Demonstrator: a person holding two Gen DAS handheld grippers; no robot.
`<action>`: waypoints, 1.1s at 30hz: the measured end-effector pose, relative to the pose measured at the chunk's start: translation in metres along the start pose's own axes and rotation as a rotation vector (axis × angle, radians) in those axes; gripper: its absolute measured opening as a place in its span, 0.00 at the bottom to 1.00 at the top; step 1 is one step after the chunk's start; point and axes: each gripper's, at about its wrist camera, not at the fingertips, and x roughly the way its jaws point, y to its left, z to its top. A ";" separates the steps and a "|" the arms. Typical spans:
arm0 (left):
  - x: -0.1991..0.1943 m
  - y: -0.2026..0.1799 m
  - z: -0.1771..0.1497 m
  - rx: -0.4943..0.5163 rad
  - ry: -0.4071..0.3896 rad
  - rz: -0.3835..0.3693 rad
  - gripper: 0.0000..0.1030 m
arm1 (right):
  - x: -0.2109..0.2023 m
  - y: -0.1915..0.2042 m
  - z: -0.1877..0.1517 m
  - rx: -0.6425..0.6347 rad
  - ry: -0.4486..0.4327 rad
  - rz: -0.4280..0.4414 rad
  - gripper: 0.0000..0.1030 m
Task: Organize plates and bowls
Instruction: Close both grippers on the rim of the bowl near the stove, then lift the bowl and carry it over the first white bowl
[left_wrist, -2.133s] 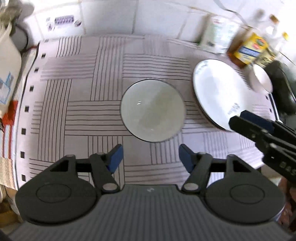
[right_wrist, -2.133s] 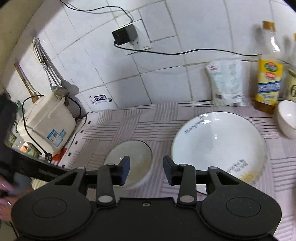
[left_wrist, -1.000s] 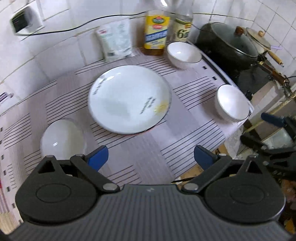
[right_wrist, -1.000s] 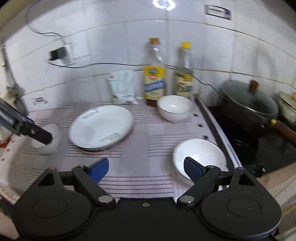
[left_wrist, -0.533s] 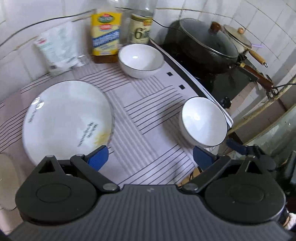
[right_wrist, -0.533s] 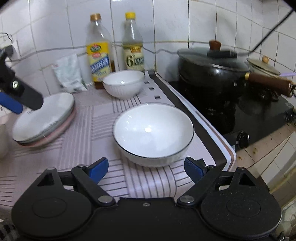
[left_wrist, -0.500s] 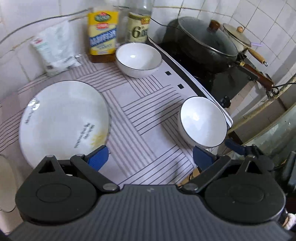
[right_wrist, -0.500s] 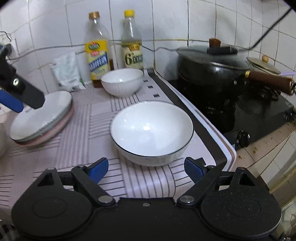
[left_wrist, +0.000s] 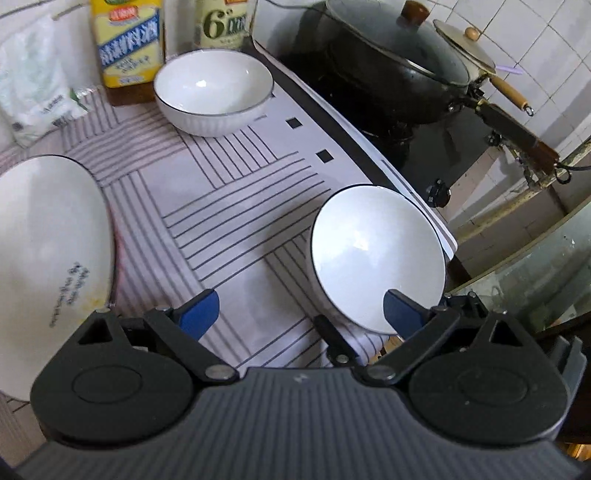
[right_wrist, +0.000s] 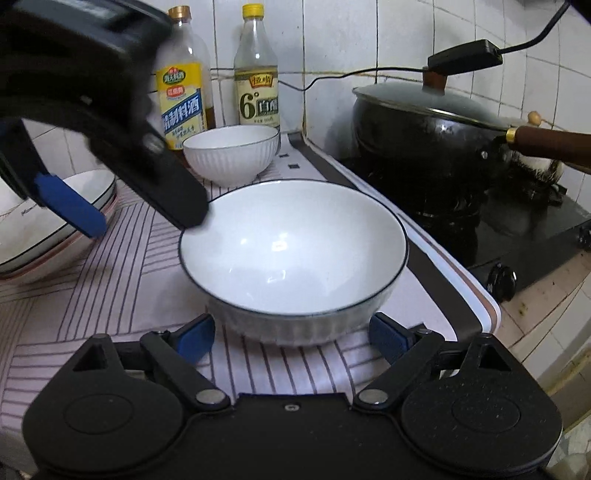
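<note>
A white bowl with a dark rim (right_wrist: 293, 254) stands near the counter's front right corner; it also shows in the left wrist view (left_wrist: 376, 254). My right gripper (right_wrist: 291, 338) is open, its blue pads on either side of the bowl's base. My left gripper (left_wrist: 301, 314) is open above the mat, its right pad over the bowl's near rim. A second white bowl (left_wrist: 214, 92) (right_wrist: 231, 153) stands at the back by the bottles. A large white plate (left_wrist: 48, 254) (right_wrist: 55, 218) lies on the left.
Two bottles (right_wrist: 183, 99) (right_wrist: 258, 88) and a white bag (left_wrist: 33, 85) stand against the tiled wall. A black lidded wok (right_wrist: 436, 147) sits on the stove to the right, its wooden handle (right_wrist: 554, 142) pointing right. The striped mat (left_wrist: 229, 206) covers the counter.
Both grippers have moved closer to the front bowl. The right gripper's pads now flank its base. The left gripper has come down over the bowl's left rim.
</note>
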 end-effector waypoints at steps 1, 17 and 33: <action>0.003 0.000 0.001 -0.006 0.001 -0.003 0.90 | 0.002 0.000 0.001 0.005 -0.007 -0.003 0.91; 0.053 0.009 0.014 -0.083 0.040 -0.035 0.27 | 0.020 0.002 0.001 0.015 -0.079 -0.015 0.96; 0.028 0.018 0.010 -0.042 0.073 -0.049 0.10 | 0.006 0.025 0.007 0.008 -0.075 0.012 0.96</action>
